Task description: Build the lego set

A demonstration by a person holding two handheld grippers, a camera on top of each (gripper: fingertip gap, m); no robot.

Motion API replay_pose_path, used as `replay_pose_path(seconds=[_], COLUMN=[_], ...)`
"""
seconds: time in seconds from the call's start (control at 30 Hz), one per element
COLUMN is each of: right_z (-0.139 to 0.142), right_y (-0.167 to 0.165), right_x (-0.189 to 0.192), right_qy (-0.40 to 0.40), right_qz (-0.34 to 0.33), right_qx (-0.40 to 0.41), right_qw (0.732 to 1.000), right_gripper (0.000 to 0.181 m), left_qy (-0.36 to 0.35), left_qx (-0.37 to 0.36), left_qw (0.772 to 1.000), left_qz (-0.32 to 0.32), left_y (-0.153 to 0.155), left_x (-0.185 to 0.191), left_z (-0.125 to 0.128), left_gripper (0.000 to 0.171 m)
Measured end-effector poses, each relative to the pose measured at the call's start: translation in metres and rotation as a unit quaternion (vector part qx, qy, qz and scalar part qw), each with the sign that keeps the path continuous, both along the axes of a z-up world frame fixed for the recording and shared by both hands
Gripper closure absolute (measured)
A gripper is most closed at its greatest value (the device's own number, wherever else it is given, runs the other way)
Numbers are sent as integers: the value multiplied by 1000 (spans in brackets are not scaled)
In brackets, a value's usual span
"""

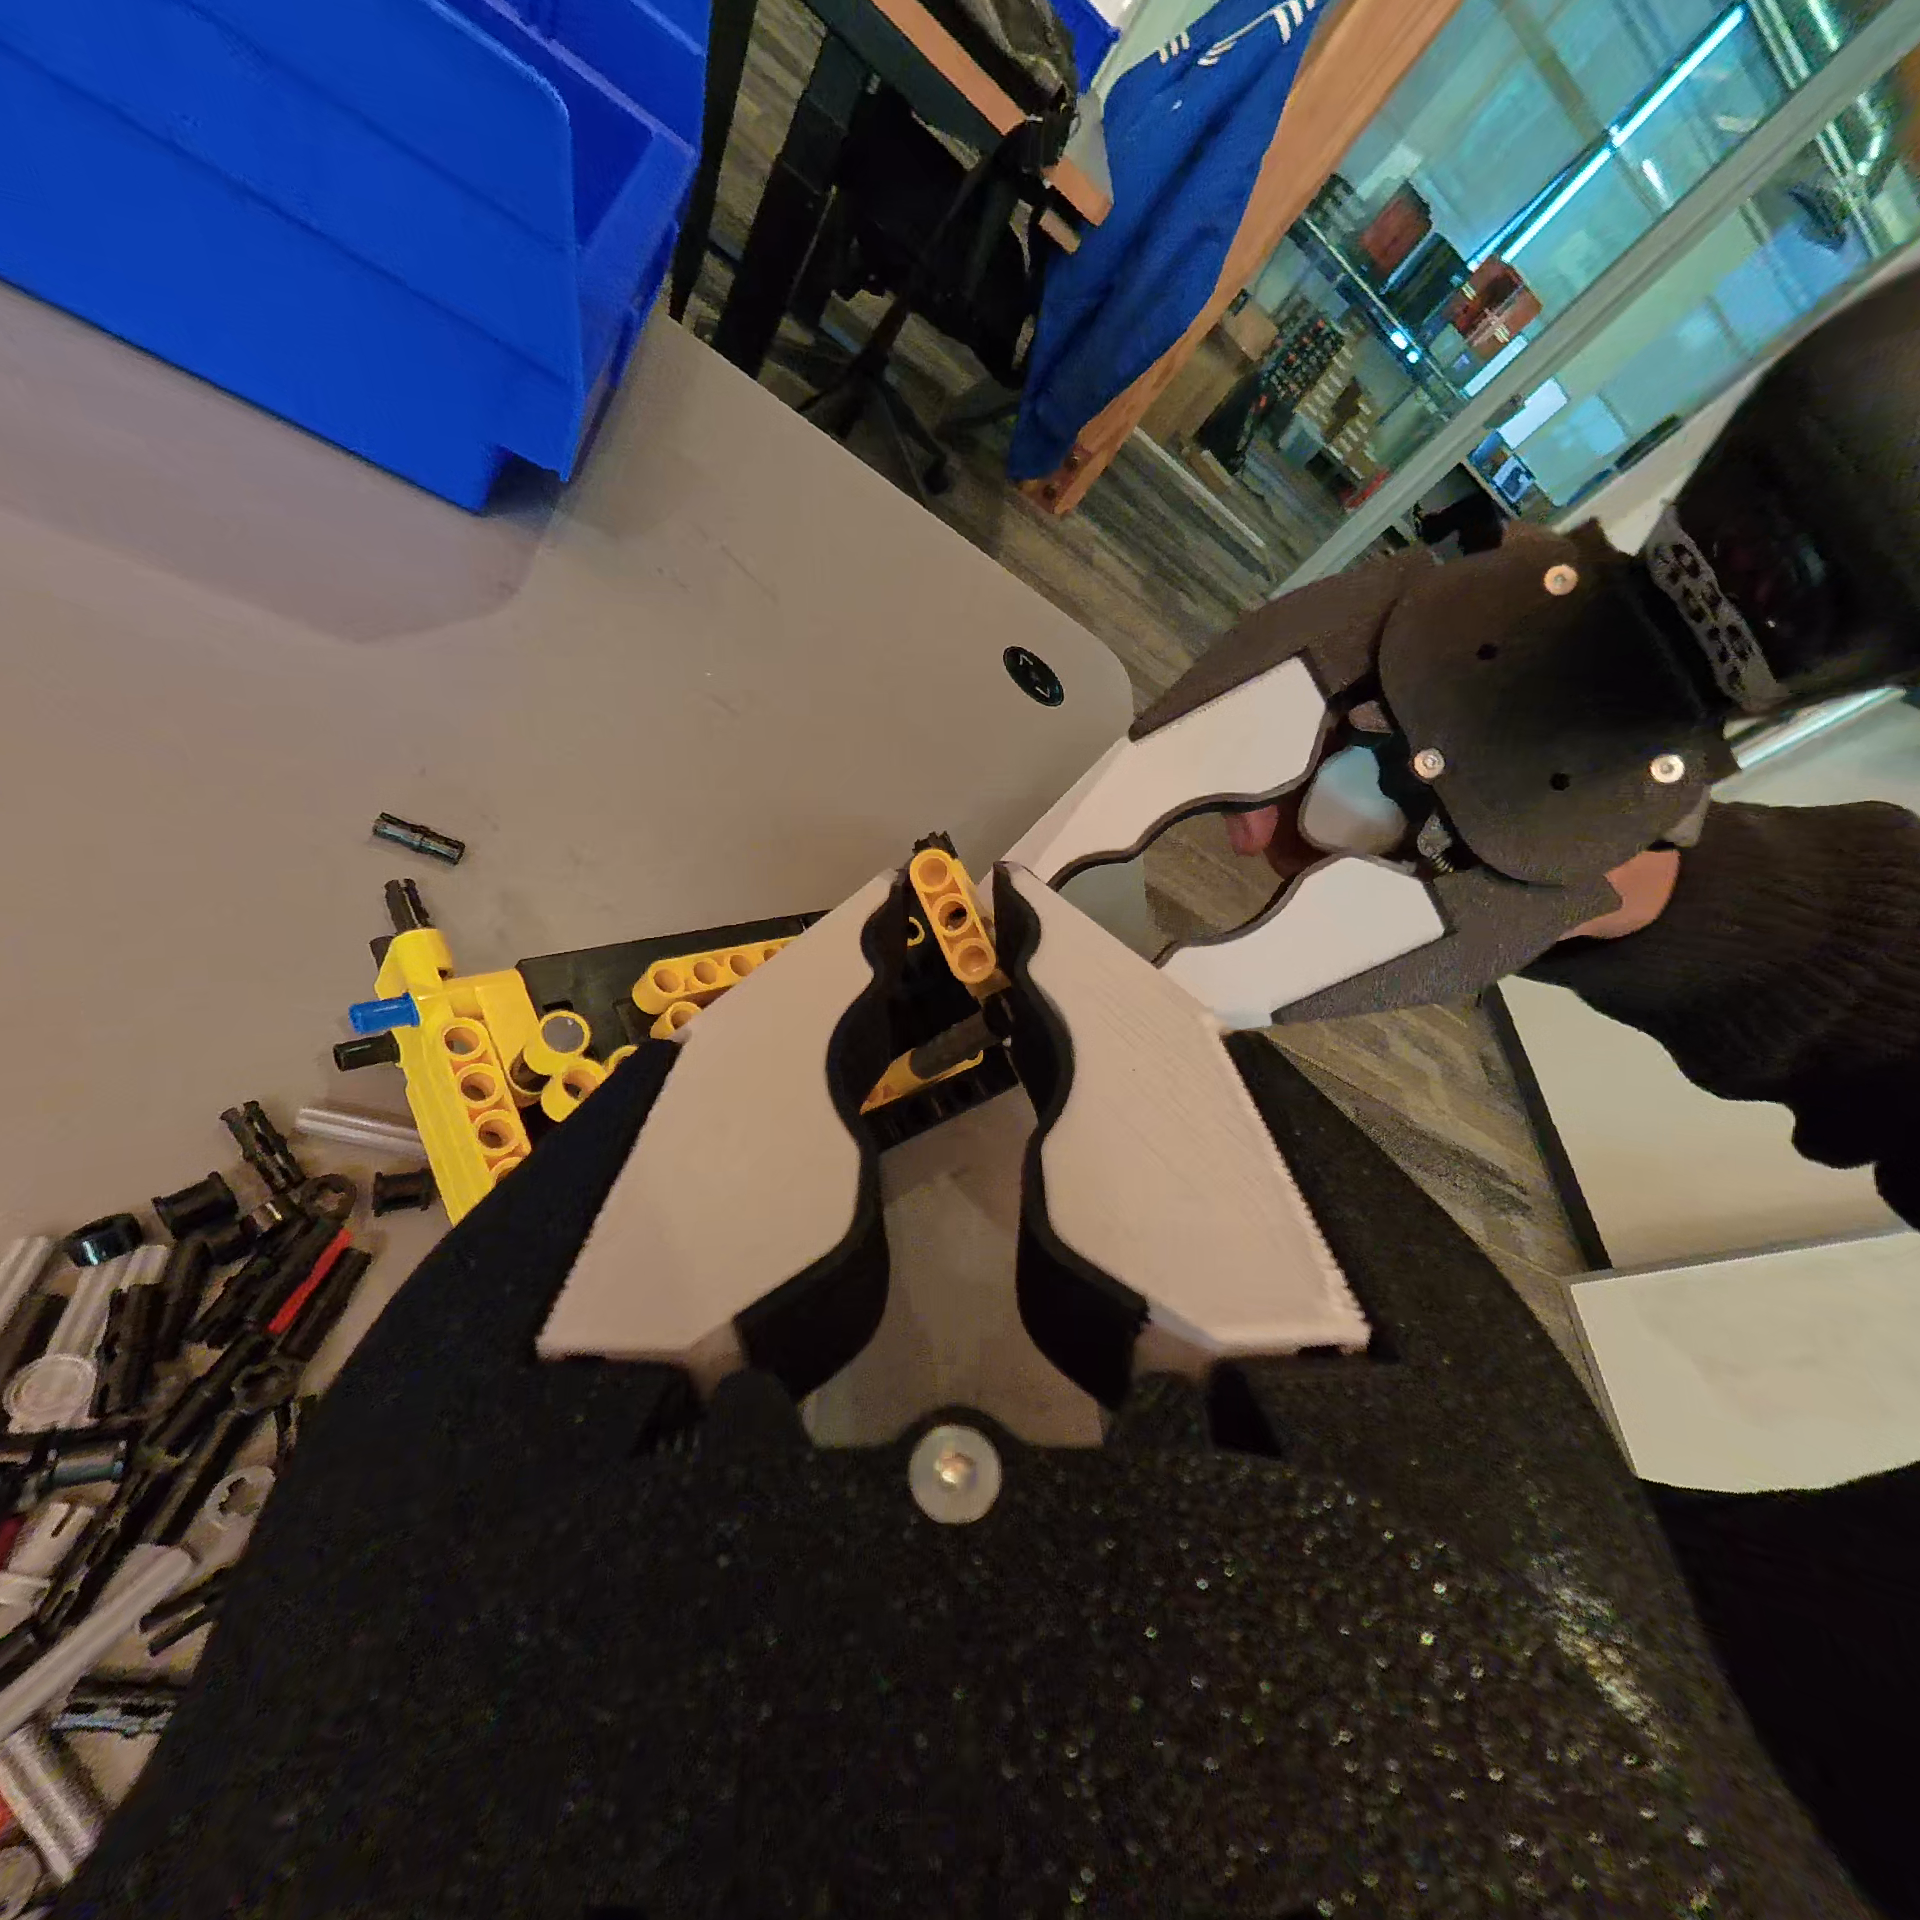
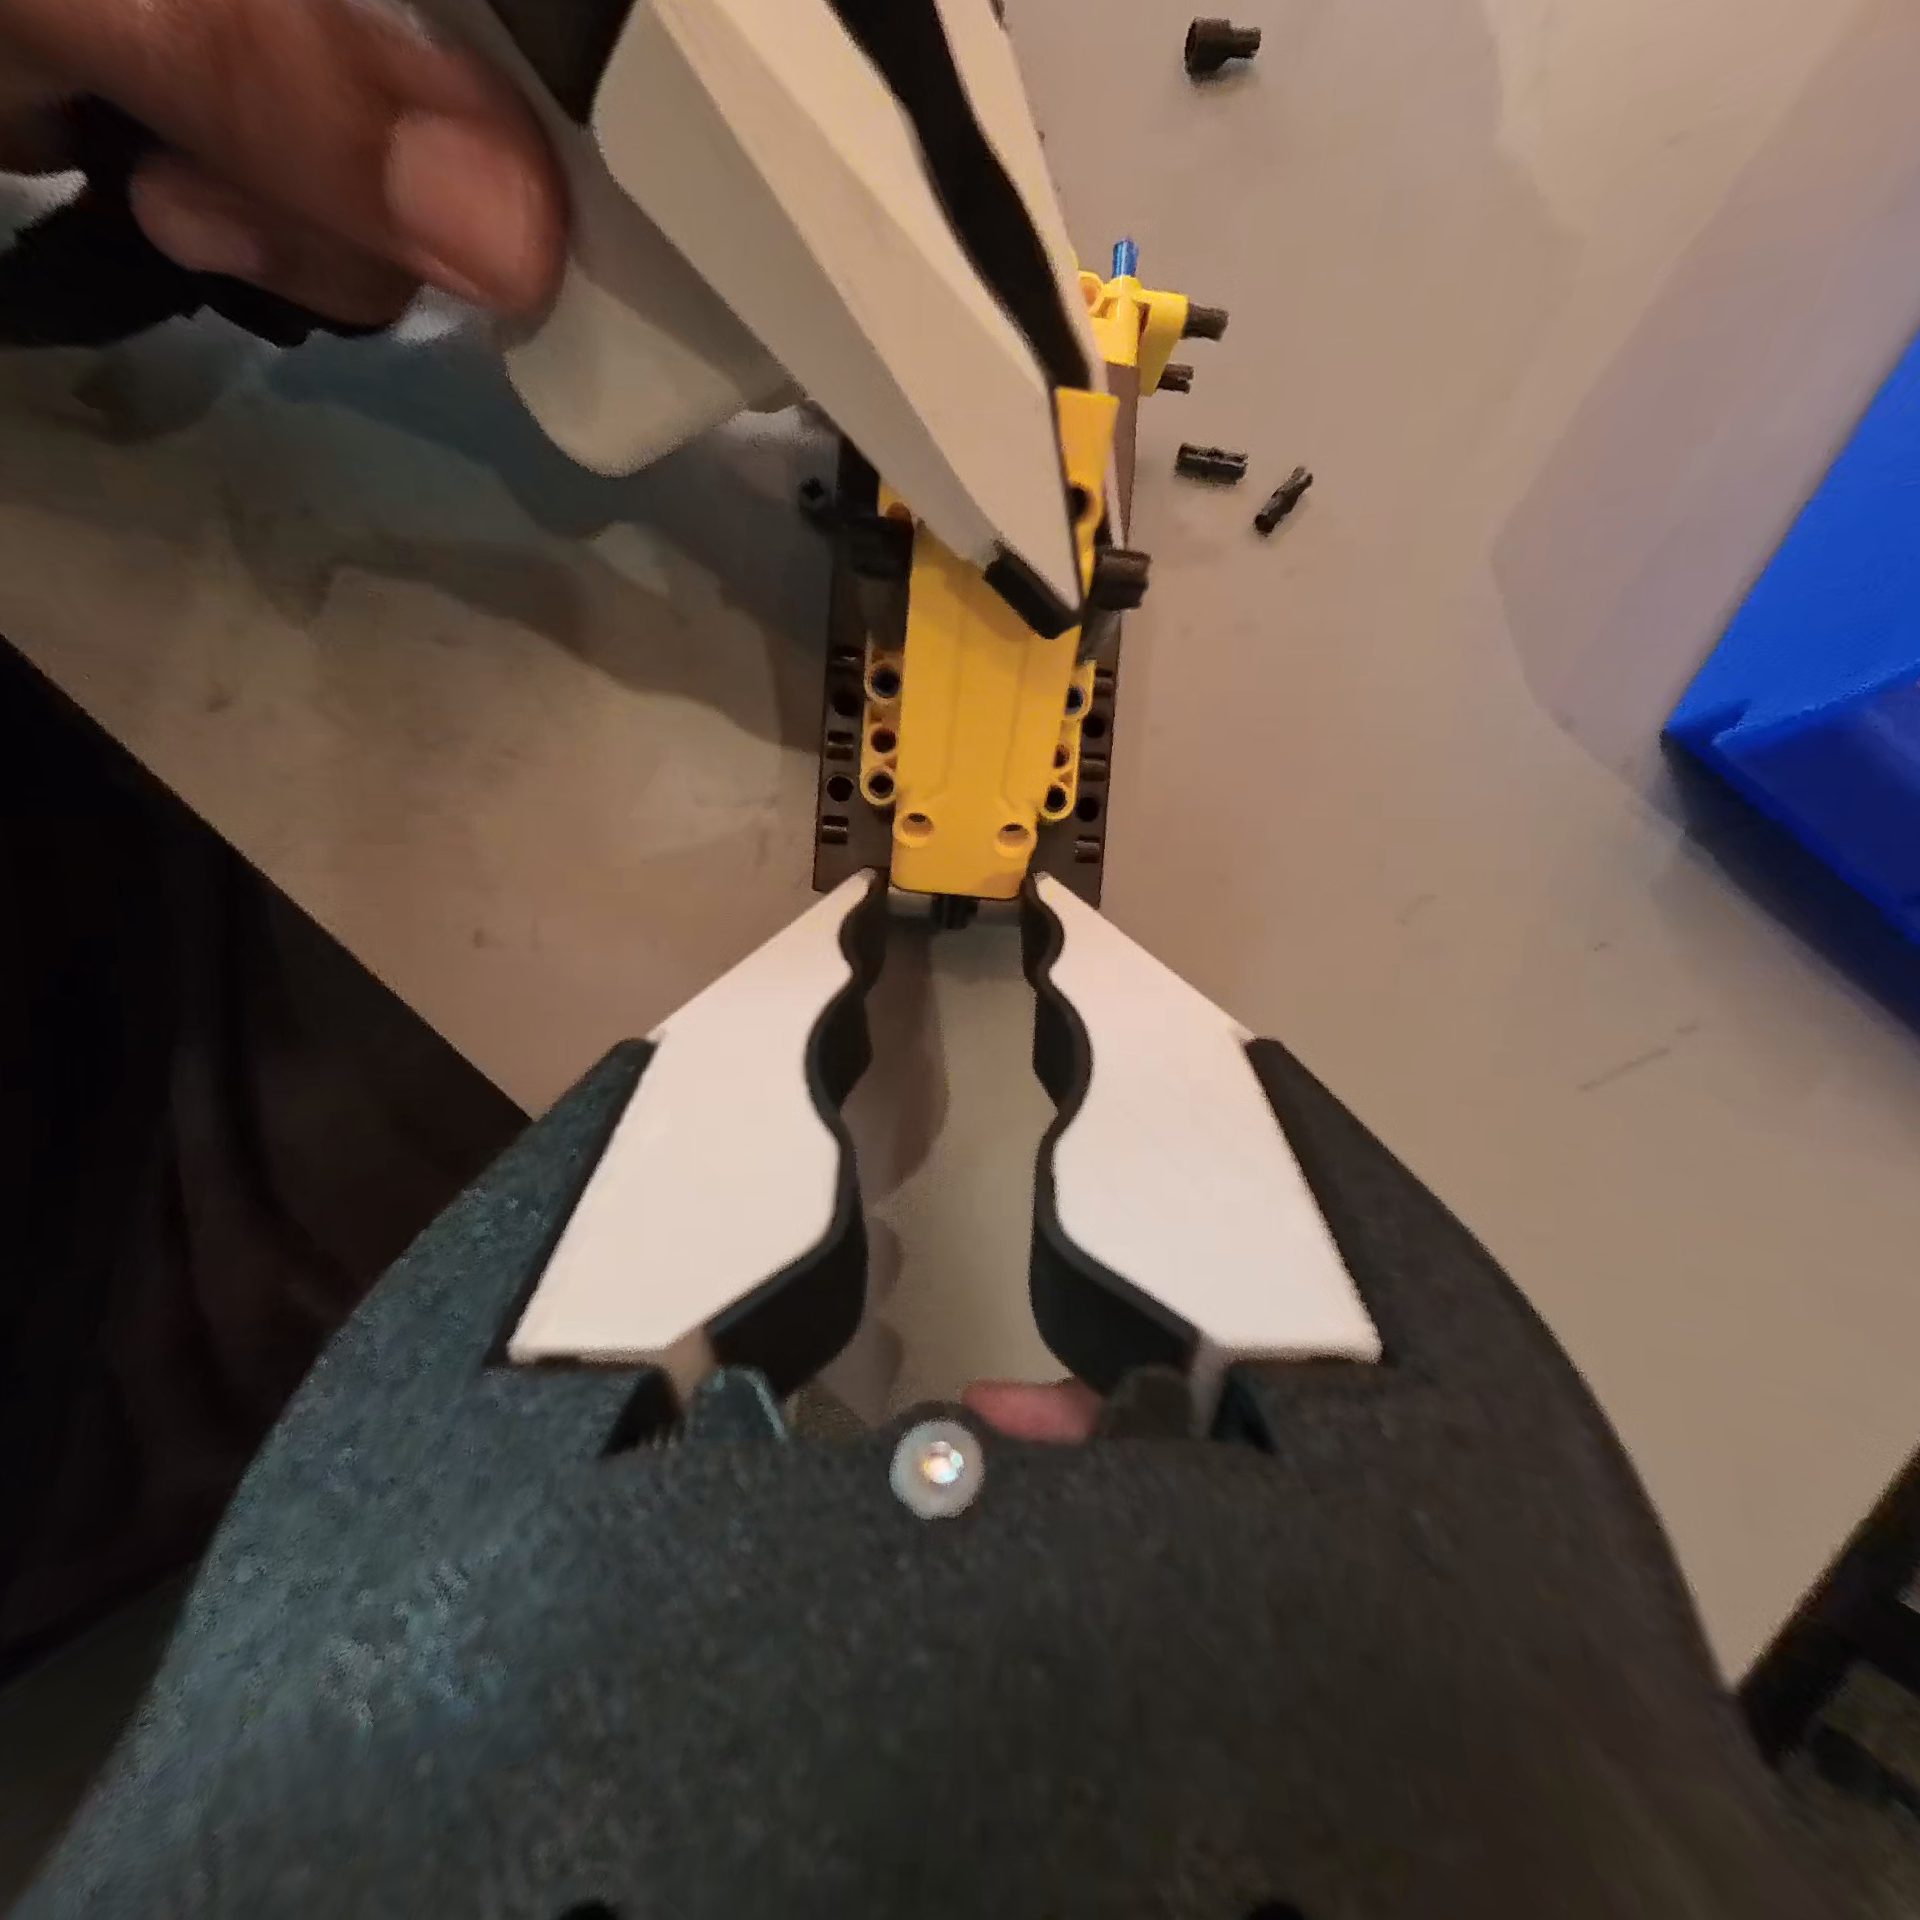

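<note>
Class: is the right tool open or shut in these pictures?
Open. The right tool shows a clear gap between its fingertips, which sit at the near end of the yellow model without clamping it.

Loose black pins (image 2: 1210,461) beside model (image 2: 961,727); blue bin (image 2: 1829,665) rightward.

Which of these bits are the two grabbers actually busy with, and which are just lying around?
In hand: yellow and black brick model, clamped in the fingers of the left gripper; right gripper, open at the model's near end.
Lying about: loose black pins; pile of spare parts; blue bins.
</note>
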State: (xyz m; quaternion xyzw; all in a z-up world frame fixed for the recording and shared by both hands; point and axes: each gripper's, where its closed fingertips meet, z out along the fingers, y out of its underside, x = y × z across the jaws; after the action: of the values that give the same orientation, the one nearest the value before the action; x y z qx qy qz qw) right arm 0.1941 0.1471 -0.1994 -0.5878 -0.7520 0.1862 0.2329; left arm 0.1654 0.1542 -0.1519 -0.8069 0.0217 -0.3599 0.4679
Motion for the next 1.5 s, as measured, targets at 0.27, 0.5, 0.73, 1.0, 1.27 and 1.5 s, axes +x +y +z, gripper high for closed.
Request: replay_pose_path(seconds=[0.27,0.5,0.73,1.0,1.27,1.5], right_z=[2,11,20,28,22,25], right_y=[0,-1,-3,2,4,8], right_x=[-6,-8,-4,-7,8,22], right_qy=[61,135,179,197,203,234], right_qz=[0,0,-20,-34,-59,-92], right_qx=[35,38,-42,-43,-58,-89], right_qw=[998,990,983,979,976,964], right_gripper=[156,156,156,156,156,138], left_qy=[9,2,-25,-136,-103,-50], left_qx=[4,2,-2,-8,23,54], left_qw=[1000,1000,1000,991,994,994], left_qz=[6,7,1,-12,41,86], left_y=[-1,-2,-2,-4,-3,0], left_x=[-5,-9,-9,-16,-46,-62], left_z=[0,1,1,12,19,18], left_gripper=[158,159,158,150,149,150])
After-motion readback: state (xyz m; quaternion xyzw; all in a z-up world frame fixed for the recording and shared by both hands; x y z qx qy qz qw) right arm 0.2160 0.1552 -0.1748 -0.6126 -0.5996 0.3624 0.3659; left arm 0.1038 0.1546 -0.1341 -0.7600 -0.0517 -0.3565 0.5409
